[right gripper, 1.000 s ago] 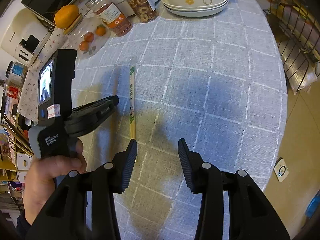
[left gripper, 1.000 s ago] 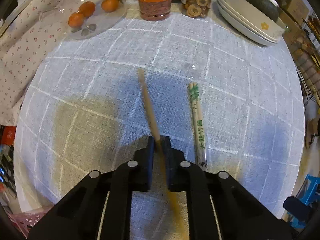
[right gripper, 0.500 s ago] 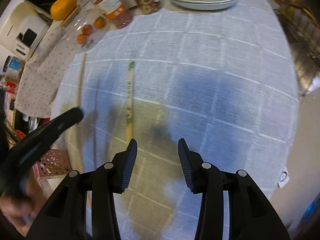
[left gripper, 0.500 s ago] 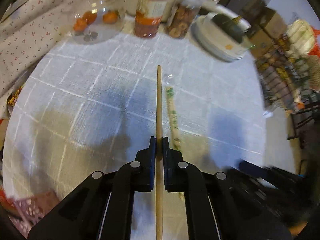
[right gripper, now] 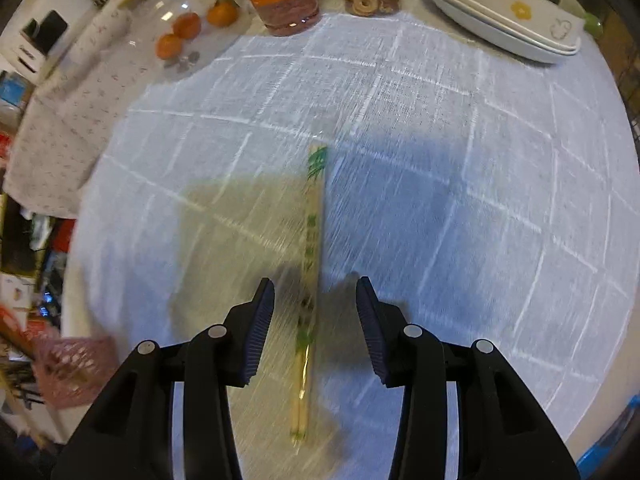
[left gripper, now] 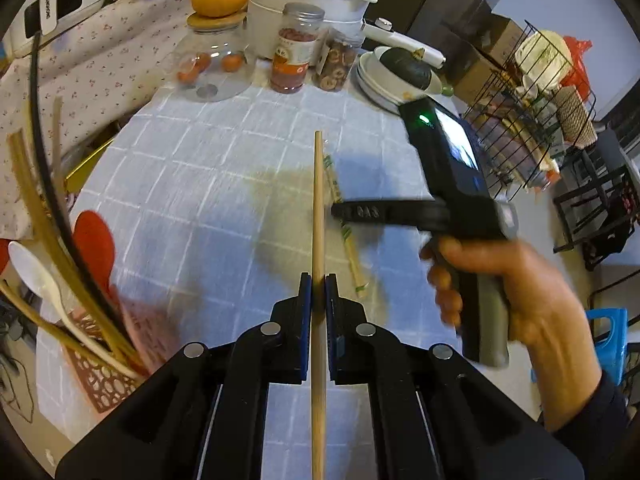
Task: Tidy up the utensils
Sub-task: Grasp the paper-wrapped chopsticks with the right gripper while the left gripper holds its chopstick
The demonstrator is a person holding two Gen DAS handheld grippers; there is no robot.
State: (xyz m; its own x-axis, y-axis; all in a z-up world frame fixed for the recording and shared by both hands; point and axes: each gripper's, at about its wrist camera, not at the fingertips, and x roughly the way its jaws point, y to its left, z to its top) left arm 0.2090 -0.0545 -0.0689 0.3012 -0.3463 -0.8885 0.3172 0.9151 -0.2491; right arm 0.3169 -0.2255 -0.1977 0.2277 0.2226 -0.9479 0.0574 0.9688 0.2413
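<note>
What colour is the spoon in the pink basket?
The spoon is white, best seen in the left wrist view.

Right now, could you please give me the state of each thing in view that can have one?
left gripper: fingers shut on the wooden stick.
wooden stick: held, lifted above the tablecloth.
right gripper: fingers open, holding nothing.
wrapped chopsticks: lying flat on the tablecloth, between the right fingers, untouched.
pink utensil basket: already holding several utensils.
white pot: lid on.
</note>
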